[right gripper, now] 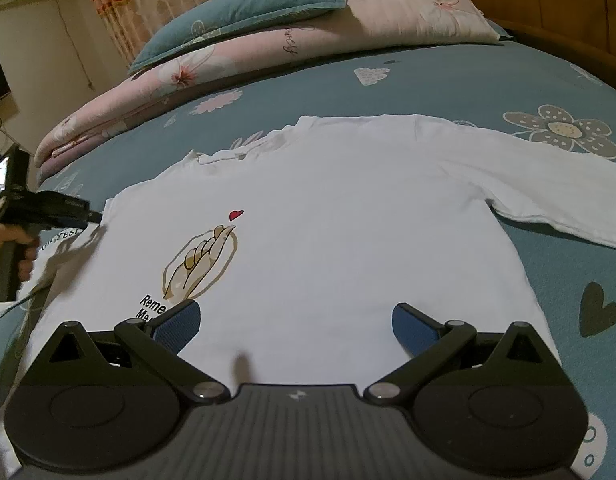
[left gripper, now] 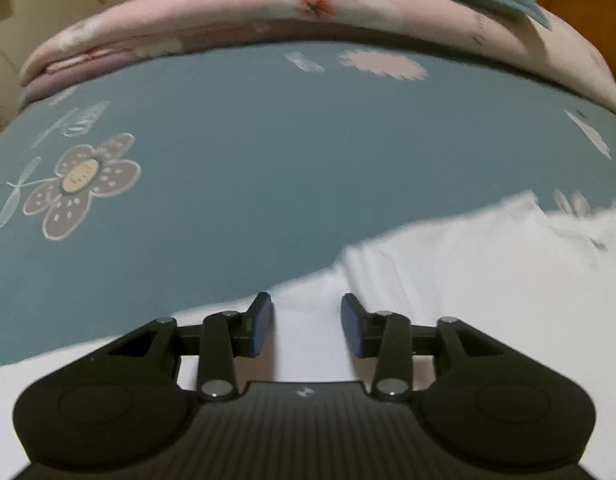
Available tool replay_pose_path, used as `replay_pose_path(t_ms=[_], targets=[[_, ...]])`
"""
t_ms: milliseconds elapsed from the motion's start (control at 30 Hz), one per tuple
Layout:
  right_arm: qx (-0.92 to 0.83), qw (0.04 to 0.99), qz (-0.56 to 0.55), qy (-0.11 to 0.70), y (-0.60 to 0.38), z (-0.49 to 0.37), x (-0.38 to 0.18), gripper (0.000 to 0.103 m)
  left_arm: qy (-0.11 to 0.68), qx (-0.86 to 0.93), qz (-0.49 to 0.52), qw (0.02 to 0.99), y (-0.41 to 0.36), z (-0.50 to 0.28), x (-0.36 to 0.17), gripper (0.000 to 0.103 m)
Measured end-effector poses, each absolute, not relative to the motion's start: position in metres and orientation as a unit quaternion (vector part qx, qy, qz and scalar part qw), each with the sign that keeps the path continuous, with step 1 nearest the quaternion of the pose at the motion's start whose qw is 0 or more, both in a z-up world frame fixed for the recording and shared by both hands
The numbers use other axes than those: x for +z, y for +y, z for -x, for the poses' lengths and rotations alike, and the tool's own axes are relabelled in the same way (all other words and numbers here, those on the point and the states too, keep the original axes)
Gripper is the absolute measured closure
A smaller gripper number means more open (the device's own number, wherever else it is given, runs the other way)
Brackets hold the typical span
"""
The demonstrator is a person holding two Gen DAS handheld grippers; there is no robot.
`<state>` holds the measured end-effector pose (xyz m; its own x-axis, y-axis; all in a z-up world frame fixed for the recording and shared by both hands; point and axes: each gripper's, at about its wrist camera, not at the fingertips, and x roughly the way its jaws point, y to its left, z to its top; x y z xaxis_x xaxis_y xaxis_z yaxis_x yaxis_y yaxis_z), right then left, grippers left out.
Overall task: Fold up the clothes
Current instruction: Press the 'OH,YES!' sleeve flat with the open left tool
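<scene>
Across the bed (right gripper: 448,80), a teal sheet printed with flowers and hearts is spread smooth, and a rolled pink floral quilt (right gripper: 211,76) lies along its far side with a teal pillow (right gripper: 243,12) resting on top. On the sheet lies a white T-shirt (right gripper: 348,220), front up and flat, with its neck toward the quilt and its hem toward the right wrist camera. One sleeve (right gripper: 548,184) stretches out flat to the right over a grey flower print. The chest carries a drawing of a hand with crossed fingers (right gripper: 199,260) under a small red heart, with black lettering just below it.

The right gripper (right gripper: 295,324) hangs over the hem, its jaws spread wide with nothing between them. The left gripper (left gripper: 306,326) sits low over the shirt's left edge, its jaws partly apart and empty, white cloth showing in the gap. From the right wrist view, the person's hand (right gripper: 11,252) grips that tool's handle at the shirt's left shoulder.
</scene>
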<state>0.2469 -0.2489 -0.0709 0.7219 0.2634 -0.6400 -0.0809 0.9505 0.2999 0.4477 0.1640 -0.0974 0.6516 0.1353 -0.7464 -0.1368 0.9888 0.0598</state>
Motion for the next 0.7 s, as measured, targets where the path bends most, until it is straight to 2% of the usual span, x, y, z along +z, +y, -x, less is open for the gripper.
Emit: replay_pose_path(t_ms=[67,167,200,300,367,433,700], targets=[[0.093,0.919,-0.126,0.361,-0.249,-0.247,-0.071,0.000,0.413,0.093,0.014,0.906,0.167,-0.458,-0.099,0.060],[0.093,0.920,-0.126,0.360,-0.249,-0.246,-0.070,0.000,0.410,0.100,0.048,0.905,0.174,-0.459,-0.088,0.065],[0.093,0.920,-0.126,0.360,-0.249,-0.246,-0.070,0.000,0.407,0.095,0.057,0.907,0.175,-0.455,-0.083,0.063],[0.095,0.919,-0.129,0.359,-0.251,-0.246,-0.069,0.000,0.403,0.071,0.080,0.909,0.179,-0.436,-0.070,0.047],[0.098,0.919,-0.131,0.358,-0.251,-0.245,-0.068,0.000,0.407,0.066,0.090,0.907,0.185,-0.419,-0.062,0.043],[0.100,0.920,-0.131,0.356,-0.251,-0.244,-0.066,0.000,0.411,0.074,0.101,0.903,0.196,-0.402,-0.057,0.034],[0.101,0.919,-0.132,0.358,-0.249,-0.245,-0.067,0.000,0.434,0.138,0.171,0.874,0.263,-0.372,-0.086,0.033]])
